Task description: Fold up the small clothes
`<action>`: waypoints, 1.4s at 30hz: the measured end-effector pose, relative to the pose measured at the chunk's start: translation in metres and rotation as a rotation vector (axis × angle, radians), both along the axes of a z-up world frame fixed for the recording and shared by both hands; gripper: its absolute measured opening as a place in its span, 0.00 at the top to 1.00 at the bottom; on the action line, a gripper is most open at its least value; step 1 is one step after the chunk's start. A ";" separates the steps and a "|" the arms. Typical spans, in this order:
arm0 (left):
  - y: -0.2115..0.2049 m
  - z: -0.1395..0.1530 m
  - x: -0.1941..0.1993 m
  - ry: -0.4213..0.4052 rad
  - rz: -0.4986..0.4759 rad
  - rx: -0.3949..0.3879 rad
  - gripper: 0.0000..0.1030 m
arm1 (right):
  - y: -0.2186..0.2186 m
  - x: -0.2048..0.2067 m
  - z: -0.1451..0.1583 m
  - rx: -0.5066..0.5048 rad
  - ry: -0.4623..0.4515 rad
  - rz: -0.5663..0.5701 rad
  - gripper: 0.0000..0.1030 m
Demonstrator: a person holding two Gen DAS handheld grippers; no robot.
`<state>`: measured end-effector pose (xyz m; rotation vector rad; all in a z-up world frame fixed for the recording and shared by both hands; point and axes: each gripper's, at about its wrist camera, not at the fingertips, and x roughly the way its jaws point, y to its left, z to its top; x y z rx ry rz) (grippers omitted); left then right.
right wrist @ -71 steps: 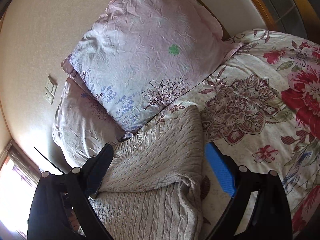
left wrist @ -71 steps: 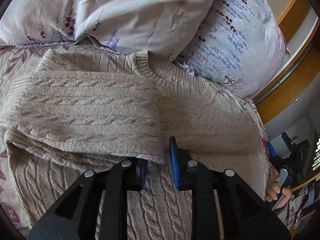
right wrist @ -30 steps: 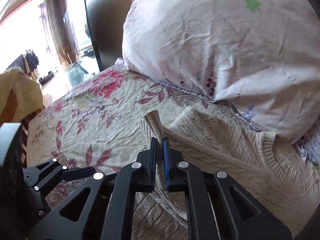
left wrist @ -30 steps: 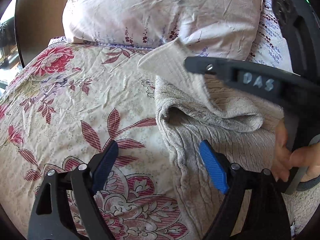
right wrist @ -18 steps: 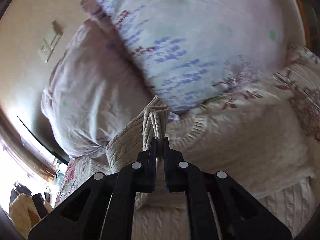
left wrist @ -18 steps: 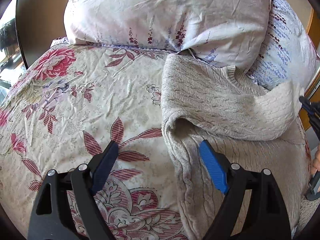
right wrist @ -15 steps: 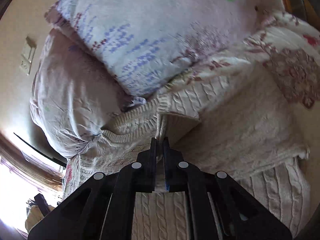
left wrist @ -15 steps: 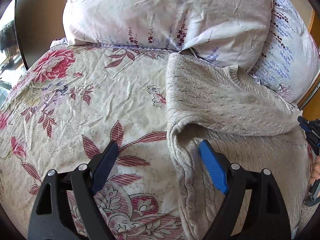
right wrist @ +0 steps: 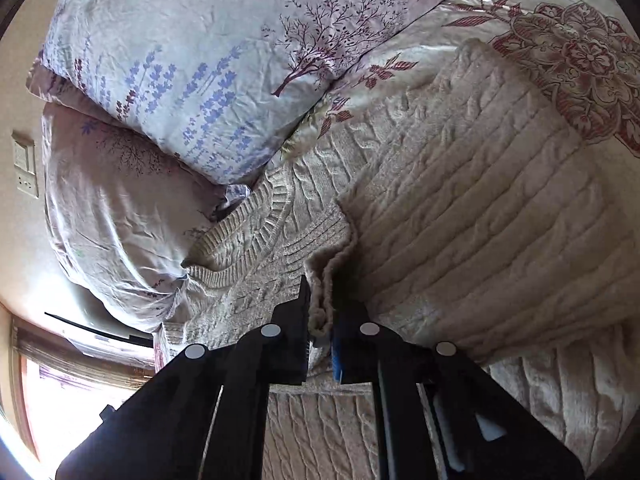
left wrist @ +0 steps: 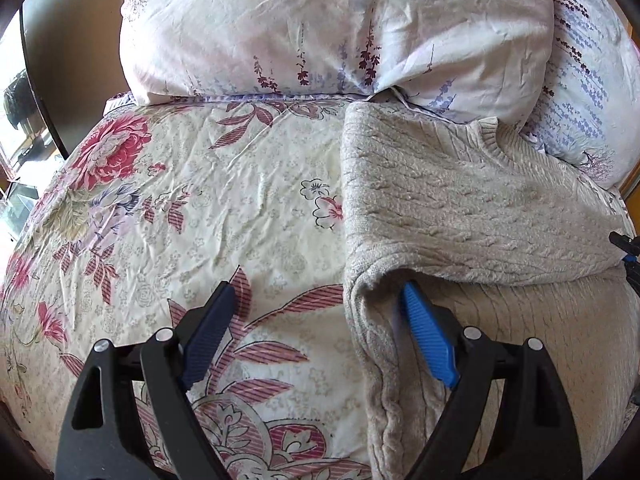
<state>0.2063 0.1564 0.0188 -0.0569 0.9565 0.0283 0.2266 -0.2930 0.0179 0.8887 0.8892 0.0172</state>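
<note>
Gripping the ribbed cuff of the sleeve (right wrist: 320,280) between its closed jaws, the right hand-held gripper (right wrist: 320,320) has laid that sleeve across the chest of the beige cable-knit sweater (left wrist: 460,200), which lies flat on the floral-printed bedspread (left wrist: 200,200) with its collar just against the pillows. Nearest in the left view, the left hand-held gripper (left wrist: 320,332) hovers with its jaws spread wide and holding nothing: its right blue pad (left wrist: 428,336) sits at the mouth of the fold, its left pad over bare bedspread. The step in hand looks like the sleeve fold, about done; the next move probably calls for the right jaws to let go of the cuff so it lies flat, then for a grip on the side or hem for the next fold. Against the frame a second earlier, the sleeve has swung from the sweater's left edge across to the right, and the right hand-held gripper has rolled over with it. Beyond stand two pale lavender-printed pillows (left wrist: 320,20) and a cream wall with a socket plate (right wrist: 24,168).
</note>
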 end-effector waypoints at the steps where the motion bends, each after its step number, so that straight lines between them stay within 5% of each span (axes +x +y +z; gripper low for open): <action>1: -0.001 0.000 0.002 -0.001 0.001 0.009 0.18 | 0.000 -0.001 0.008 -0.027 -0.034 0.000 0.93; 5: -0.001 -0.002 0.009 0.004 0.020 0.025 0.15 | -0.009 -0.021 0.047 -0.127 -0.194 -0.072 0.93; 10: -0.003 -0.001 0.013 -0.006 0.027 0.027 0.13 | -0.020 -0.017 0.016 -0.154 -0.024 -0.069 0.93; 17: 0.010 0.002 0.017 -0.017 0.078 -0.027 0.14 | -0.017 -0.016 0.009 -0.212 0.018 -0.030 0.92; 19: 0.007 0.002 0.016 -0.006 0.070 -0.013 0.13 | -0.018 -0.023 0.017 -0.230 0.016 -0.050 0.82; 21: 0.009 0.004 0.009 0.006 0.057 -0.021 0.13 | -0.021 -0.036 0.032 -0.274 -0.032 -0.094 0.59; 24: 0.017 0.012 -0.005 -0.006 0.050 -0.063 0.13 | -0.013 -0.043 0.052 -0.344 -0.116 -0.056 0.56; 27: 0.010 0.029 -0.016 -0.078 0.042 -0.061 0.13 | -0.003 -0.035 0.059 -0.309 -0.157 0.028 0.55; 32: -0.039 0.053 -0.017 -0.212 -0.118 -0.120 0.13 | 0.012 -0.019 0.054 -0.253 -0.147 0.087 0.54; 35: -0.062 0.041 0.003 -0.163 -0.175 -0.113 0.14 | 0.018 -0.014 0.047 -0.252 -0.114 0.097 0.40; 39: -0.066 0.006 0.027 -0.026 -0.150 -0.099 0.25 | 0.015 -0.007 0.029 -0.239 -0.029 0.093 0.38; 42: -0.068 -0.001 0.027 -0.022 -0.158 -0.070 0.27 | 0.013 -0.005 0.023 -0.248 -0.021 0.112 0.38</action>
